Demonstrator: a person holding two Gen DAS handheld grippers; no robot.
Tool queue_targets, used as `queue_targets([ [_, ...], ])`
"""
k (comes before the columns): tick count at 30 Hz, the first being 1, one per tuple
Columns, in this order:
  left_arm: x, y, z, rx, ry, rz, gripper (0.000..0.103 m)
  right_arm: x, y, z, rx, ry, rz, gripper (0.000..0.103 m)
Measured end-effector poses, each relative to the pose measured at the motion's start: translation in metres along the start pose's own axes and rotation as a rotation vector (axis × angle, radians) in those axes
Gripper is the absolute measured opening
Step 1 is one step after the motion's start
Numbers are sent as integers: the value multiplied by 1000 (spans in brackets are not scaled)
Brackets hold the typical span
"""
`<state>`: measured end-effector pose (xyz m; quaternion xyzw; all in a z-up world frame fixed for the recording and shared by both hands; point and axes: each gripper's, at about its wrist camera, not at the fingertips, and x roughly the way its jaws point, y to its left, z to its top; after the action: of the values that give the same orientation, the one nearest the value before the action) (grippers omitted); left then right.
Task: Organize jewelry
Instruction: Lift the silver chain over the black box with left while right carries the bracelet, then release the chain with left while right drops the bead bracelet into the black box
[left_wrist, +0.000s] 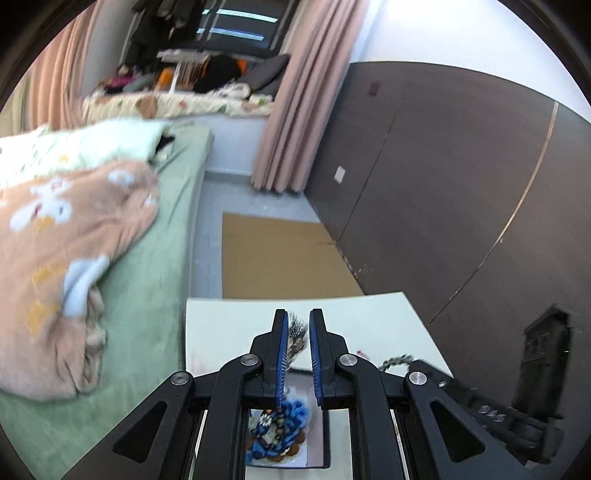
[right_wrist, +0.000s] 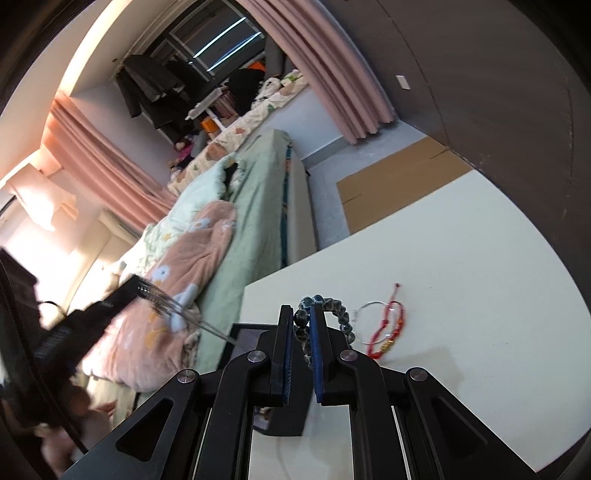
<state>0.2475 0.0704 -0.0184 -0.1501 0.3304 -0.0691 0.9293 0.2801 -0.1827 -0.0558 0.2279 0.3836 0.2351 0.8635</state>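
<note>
In the left wrist view my left gripper (left_wrist: 298, 317) holds a thin beaded chain (left_wrist: 283, 369) against its left pad; the chain hangs into a black tray (left_wrist: 327, 432) with blue and brown beaded jewelry (left_wrist: 277, 432). In the right wrist view my right gripper (right_wrist: 300, 312) is shut on a dark stone bead bracelet (right_wrist: 340, 314), lifted just above the white table (right_wrist: 461, 266). A silver bangle (right_wrist: 373, 321) and a red cord bracelet (right_wrist: 393, 332) lie on the table to its right. The left gripper (right_wrist: 159, 295) shows blurred at left with silvery strands trailing to the tray (right_wrist: 247, 338).
A bed with green sheet (left_wrist: 162, 258) and pink blanket (left_wrist: 62, 236) lies left of the table. A dark wardrobe wall (left_wrist: 461, 184) stands on the right. Flat cardboard (left_wrist: 280, 254) lies on the floor beyond the table. The right gripper's body (left_wrist: 480, 402) shows at lower right.
</note>
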Motion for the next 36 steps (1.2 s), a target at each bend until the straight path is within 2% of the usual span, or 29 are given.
queue_targets([
  [3,6,9,-1,-19,36,3,15,-1,12,-1,-26,-13,38,11],
  [4,8,12,-2,-30,43,1,26,-1,16,-1,-34,-18,52,11],
  [5,10,15,-2,-44,52,-7,50,-1,21,-1,-41,-23,67,11],
  [7,10,21,-3,-64,48,-14,79,1,27,-2,-53,-26,86,11],
  [11,1,30,-1,-107,12,-16,80,10,42,-6,-83,-25,96,11],
  [18,4,49,-1,-187,31,-23,80,37,55,-9,-87,31,107,11],
  [20,1,51,-1,-196,21,-22,80,43,56,-11,-98,62,65,24],
  [21,0,52,-1,-196,17,-18,80,44,53,-12,-87,66,53,49],
  [22,-1,52,-1,-193,16,-15,80,41,50,-13,-75,52,48,66],
  [27,-2,48,-1,-186,26,-18,80,25,29,-9,-38,16,15,67],
  [36,-4,30,-2,-136,24,-8,80,-1,-15,0,72,-13,-114,67],
])
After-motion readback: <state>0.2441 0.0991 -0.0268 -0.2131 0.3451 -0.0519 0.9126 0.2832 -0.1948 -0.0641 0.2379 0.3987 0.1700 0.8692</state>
